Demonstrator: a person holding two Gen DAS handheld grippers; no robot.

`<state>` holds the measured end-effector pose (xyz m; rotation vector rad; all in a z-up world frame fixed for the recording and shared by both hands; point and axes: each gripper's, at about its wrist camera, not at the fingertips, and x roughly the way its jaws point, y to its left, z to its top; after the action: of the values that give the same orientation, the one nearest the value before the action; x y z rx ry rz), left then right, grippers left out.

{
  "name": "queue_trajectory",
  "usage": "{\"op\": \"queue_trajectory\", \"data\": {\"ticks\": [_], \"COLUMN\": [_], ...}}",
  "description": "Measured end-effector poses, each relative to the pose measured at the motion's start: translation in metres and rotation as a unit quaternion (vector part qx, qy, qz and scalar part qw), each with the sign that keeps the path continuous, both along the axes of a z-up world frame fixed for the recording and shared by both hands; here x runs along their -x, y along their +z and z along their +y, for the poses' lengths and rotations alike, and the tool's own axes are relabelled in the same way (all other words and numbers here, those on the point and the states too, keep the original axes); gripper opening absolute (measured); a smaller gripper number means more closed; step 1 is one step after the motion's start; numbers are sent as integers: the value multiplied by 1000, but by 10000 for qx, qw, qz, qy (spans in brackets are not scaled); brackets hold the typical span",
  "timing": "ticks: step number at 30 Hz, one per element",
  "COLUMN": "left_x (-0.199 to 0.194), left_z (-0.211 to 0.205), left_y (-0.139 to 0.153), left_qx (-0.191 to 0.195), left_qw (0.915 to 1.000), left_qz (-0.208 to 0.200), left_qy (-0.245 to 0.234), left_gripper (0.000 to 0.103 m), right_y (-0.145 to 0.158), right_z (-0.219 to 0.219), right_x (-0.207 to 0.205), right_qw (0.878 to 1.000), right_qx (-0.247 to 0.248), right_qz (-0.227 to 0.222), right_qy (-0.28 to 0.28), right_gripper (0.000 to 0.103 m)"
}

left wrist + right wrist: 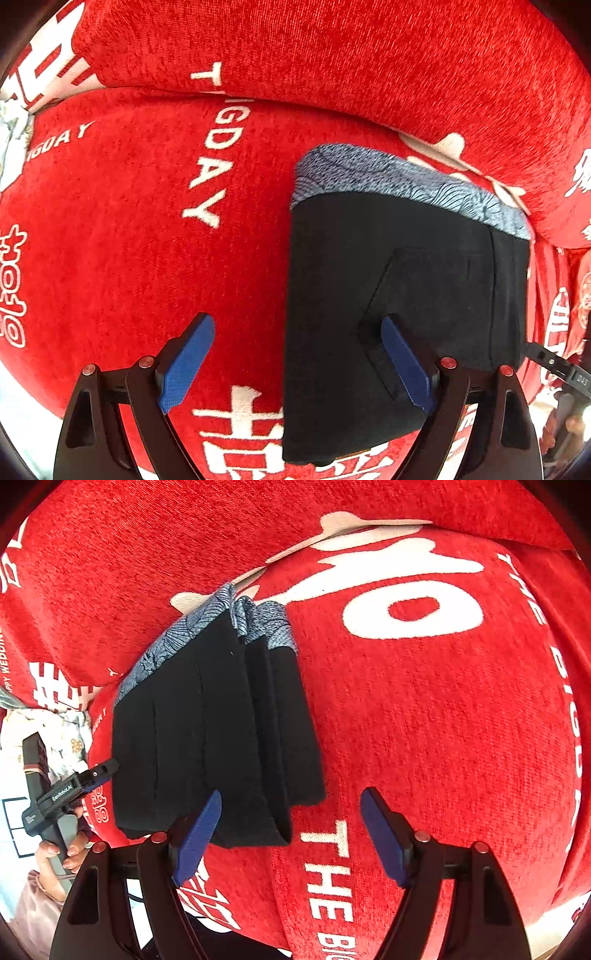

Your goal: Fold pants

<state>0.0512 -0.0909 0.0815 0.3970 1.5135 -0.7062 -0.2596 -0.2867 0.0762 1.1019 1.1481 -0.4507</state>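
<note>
Both grippers have black angular frames with triangular cut-outs, red round screws at the joints and blue ribbed pads (188,363) on the fingers. The left gripper (64,794), seen from the right wrist view, carries white lettering; a bare-skinned hand (61,853) grips its grey handle.

pants (399,280) folded into a stacked bundle, lying on sofa seat cushion (110,221), waistband end toward back cushion (332,55), which stands behind the seat. Left wrist view: left gripper (297,363) at bundle's near-left edge, jaws spread, one finger over the fabric, other over bare cushion. Right wrist view: right gripper (291,834) at bundle's near-right corner, jaws spread, one finger just at the layered edge, other over bare seat. Each gripper's nose shows at the bundle's far side in the other's view
</note>
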Motion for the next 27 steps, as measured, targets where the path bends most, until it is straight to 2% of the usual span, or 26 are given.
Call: {"op": "queue_trajectory", "data": {"ticks": [4, 6, 9, 14, 23, 26, 27], "left_x": [-13, -18, -20, -15, -12, -13, -13], "left_z": [2, 0, -6, -16, -31, -30, -30], "left_y": [-5, -12, -17, -23, -40, -46, -48], "left_qx": [311, 303, 210, 288, 579, 590, 582], "left_qw": [9987, 9978, 9981, 9972, 9904, 9891, 9889], "left_qz": [361, 571, 578, 677, 1208, 1308, 1315], "left_qy": [153, 144, 13, -155, -331, -342, -367], "left_gripper": [92, 92, 92, 92, 92, 103, 103], "right_y": [-3, -7, -13, -22, -31, -36, -37], "right_z": [-7, -12, -19, -25, -34, -39, -39], "right_x": [-6, -11, -18, -27, -43, -50, -53], "right_qw": [9999, 9998, 9993, 9989, 9952, 9938, 9933], "right_qx": [-112, -177, -311, -393, -674, -778, -806], "right_qz": [-108, -126, -197, -206, -460, -504, -526], "right_qy": [14, 12, 13, 158, 542, 609, 634], "right_gripper": [81, 81, 81, 81, 81, 82, 83]}}
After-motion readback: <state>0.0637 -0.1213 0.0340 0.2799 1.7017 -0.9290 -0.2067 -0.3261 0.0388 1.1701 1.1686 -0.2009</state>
